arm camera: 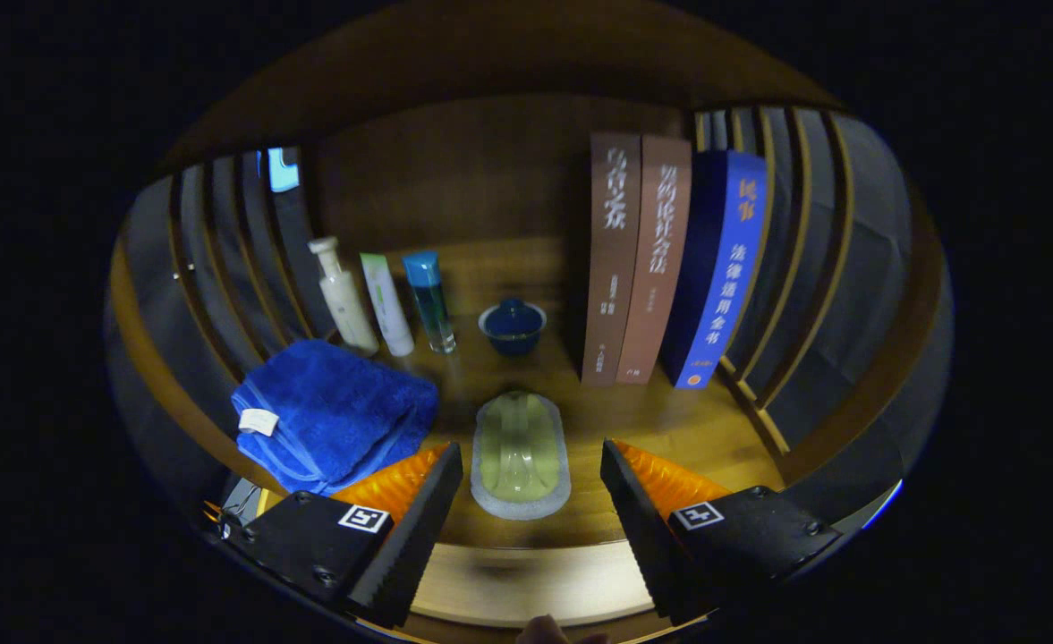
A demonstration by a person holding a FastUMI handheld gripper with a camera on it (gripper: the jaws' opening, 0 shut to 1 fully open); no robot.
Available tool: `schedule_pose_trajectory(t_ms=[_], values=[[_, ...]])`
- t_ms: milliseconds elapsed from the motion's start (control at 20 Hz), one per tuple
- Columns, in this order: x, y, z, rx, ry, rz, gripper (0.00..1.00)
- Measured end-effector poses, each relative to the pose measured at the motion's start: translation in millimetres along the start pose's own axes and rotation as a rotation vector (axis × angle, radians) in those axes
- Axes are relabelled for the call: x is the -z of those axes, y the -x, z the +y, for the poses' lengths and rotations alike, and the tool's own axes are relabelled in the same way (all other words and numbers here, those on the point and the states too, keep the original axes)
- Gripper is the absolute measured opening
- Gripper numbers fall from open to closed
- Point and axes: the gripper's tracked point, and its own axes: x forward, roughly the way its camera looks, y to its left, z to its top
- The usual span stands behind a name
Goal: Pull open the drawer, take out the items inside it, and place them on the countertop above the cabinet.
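Observation:
My gripper (530, 501) is open, its fingers spread wide on either side of a pale green oval item in a clear wrapper (520, 454). That item lies flat on the wooden countertop (669, 429), between and just ahead of the fingertips, touching neither finger. A folded blue towel (334, 413) with a white tag lies on the countertop to the left of the left finger (419, 519). The counter's front edge (526, 581) runs under the fingers. The drawer is hidden from this view.
Beyond the fingers stand a white pump bottle (343, 295), a white-green tube (386, 304) and a blue bottle (428, 300) in a row, then a small dark blue lidded cup (513, 326). Three upright books (660, 259) stand to the right. Slatted wooden sides close both flanks.

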Motion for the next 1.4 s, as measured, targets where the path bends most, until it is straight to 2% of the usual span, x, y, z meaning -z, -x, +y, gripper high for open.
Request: schedule_pose_trajectory(t_ms=[150,300,400,700,1050,1250,1400], values=[[-24,42,-1,0.01,-0.001,-0.187,0.99],[-39,84,9,-0.023,0.003,-0.338,0.99],[-37,111,17,-0.05,0.013,-0.388,0.99],[16,174,39,-0.161,-0.023,-0.418,0.99],[82,230,26,-0.076,-0.006,-0.527,0.98],[126,234,32,-0.083,0.013,-0.522,0.99],[167,218,35,-0.072,0.035,-0.491,0.99]])
